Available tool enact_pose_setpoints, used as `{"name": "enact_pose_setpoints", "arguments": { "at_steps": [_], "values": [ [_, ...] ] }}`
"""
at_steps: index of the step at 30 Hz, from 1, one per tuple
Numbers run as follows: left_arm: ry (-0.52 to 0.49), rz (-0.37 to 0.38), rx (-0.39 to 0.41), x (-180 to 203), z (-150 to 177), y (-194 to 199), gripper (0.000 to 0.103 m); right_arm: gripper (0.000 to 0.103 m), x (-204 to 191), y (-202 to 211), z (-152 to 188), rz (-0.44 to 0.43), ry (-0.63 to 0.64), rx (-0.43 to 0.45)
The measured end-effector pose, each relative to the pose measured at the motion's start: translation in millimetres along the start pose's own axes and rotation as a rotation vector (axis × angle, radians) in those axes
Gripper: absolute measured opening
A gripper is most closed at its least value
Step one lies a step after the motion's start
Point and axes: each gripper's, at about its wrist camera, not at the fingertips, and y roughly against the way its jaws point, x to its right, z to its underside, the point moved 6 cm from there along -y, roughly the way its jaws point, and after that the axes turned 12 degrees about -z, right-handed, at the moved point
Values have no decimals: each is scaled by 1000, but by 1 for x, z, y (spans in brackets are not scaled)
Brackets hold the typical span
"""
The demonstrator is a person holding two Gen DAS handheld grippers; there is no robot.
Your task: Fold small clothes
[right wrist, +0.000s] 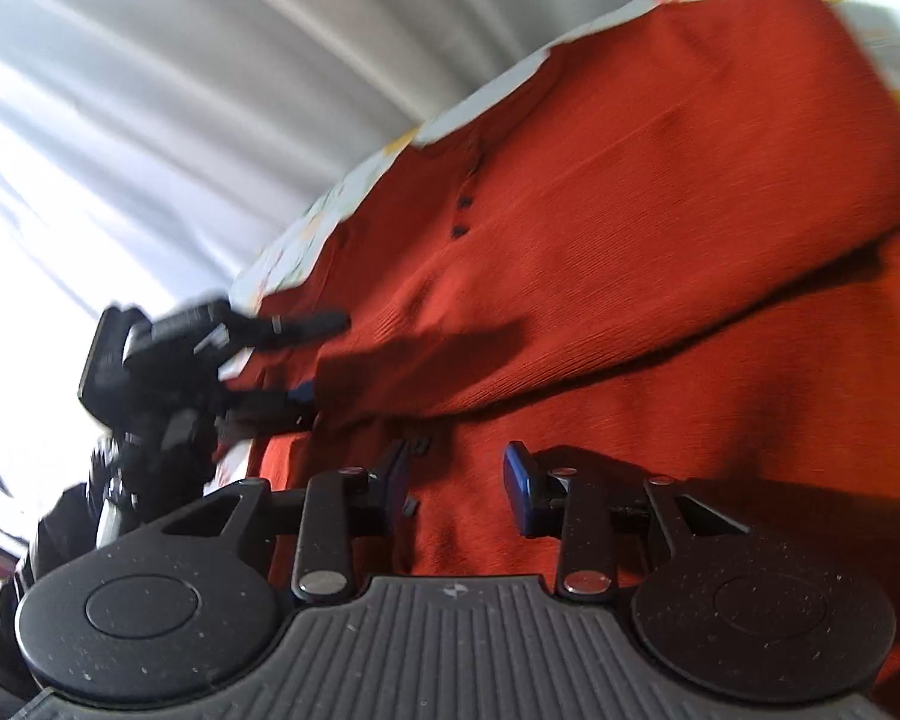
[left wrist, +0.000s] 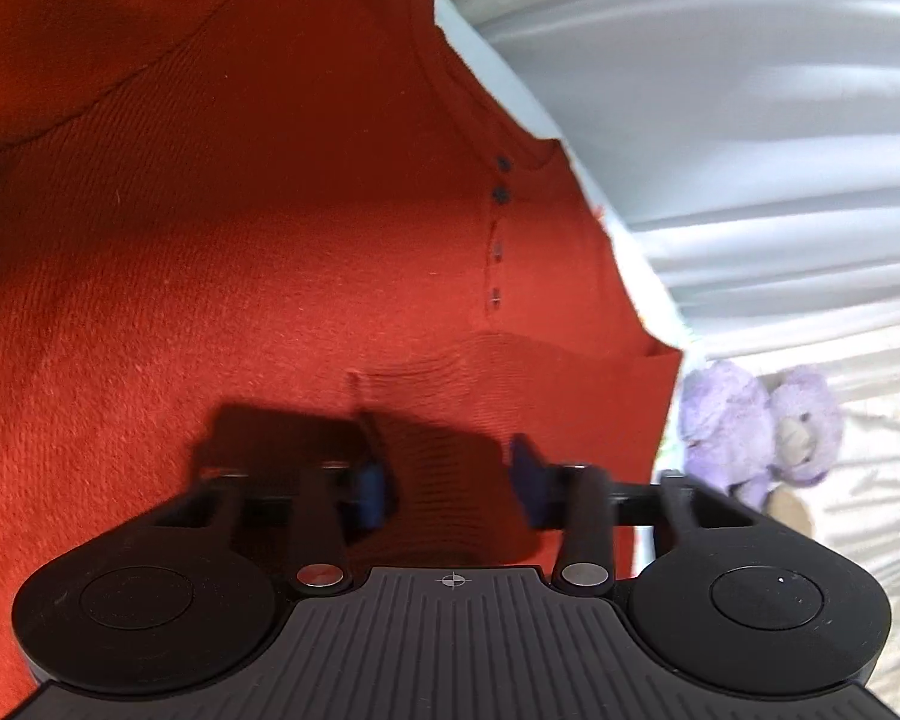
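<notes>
A red knit top (left wrist: 282, 228) with a row of dark buttons (left wrist: 500, 195) lies spread on a light patterned sheet. It also fills the right wrist view (right wrist: 660, 228). A fold of it lies across the body there. My left gripper (left wrist: 450, 480) is open just above the cloth near its edge, with nothing between the blue pads (left wrist: 369, 489). It shows from the side in the right wrist view (right wrist: 315, 357), at the garment's left edge. My right gripper (right wrist: 459, 480) is open low over the cloth, and its pads (right wrist: 519, 489) hold nothing.
A purple plush bear (left wrist: 762, 426) lies to the right of the garment. Grey curtain folds (left wrist: 750, 120) hang behind the surface and show in the right wrist view (right wrist: 180, 90) too. The patterned sheet (right wrist: 306, 234) shows along the garment's far edge.
</notes>
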Motion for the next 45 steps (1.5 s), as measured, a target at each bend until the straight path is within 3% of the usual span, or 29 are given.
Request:
{"name": "enact_pose_setpoints", "arguments": {
  "at_steps": [1, 4, 6, 10, 13, 15, 17, 21, 23, 25, 27, 30, 32, 34, 35, 37, 41, 44, 45],
  "values": [
    [-7, -27, -7, 0, -1, -2, 6, 33, 1, 3, -1, 16, -5, 15],
    [-57, -86, -5, 7, -7, -4, 6, 33, 13, 20, -7, 58, -24, 55],
    [-123, -112, 53, 16, -13, 6, 6, 33, 21, 33, -9, 94, -48, 82],
    [-234, -217, 243, 34, -40, 48, 6, 34, 32, 48, -15, 168, -57, 126],
    [-325, -418, 448, 37, -60, 84, 6, 34, 39, 61, -23, 271, -44, 164],
    [-327, -518, 521, 29, -70, 96, 6, 34, 46, 71, -29, 346, -35, 190],
    [-279, -499, 501, 14, -77, 93, 6, 34, 50, 76, -37, 408, -16, 204],
    [-228, -449, 411, -11, -76, 63, 8, 45, 51, 73, -62, 410, 7, 220],
    [-220, -442, 412, -15, -74, 54, 16, 48, 47, 68, -79, 408, 20, 244],
    [-203, -403, 413, -20, -74, 52, 24, 59, 40, 66, -97, 402, 39, 278],
    [-195, -384, 413, -22, -75, 53, 25, 67, 35, 59, -113, 445, 90, 287],
    [-188, -372, 424, -21, -78, 50, 23, 67, 47, 35, -133, 524, 141, 246],
    [-179, -367, 413, -19, -80, 48, 19, 62, 59, 18, -141, 559, 154, 211],
    [-190, -363, 402, -15, -81, 45, 19, 35, 65, 2, -146, 577, 179, 181],
    [-200, -363, 403, -12, -81, 45, 19, 31, 67, -3, -145, 593, 191, 167],
    [-209, -352, 396, -9, -80, 46, 9, 13, 69, -8, -145, 613, 217, 165],
    [-169, -325, 389, -8, -85, 45, 8, 6, 68, 10, -152, 621, 239, 236],
    [-138, -325, 359, -14, -89, 31, 9, 6, 91, 30, -154, 625, 136, 289],
    [-133, -342, 348, -16, -89, 27, 14, 7, 97, 32, -153, 628, 111, 291]
  ]
}}
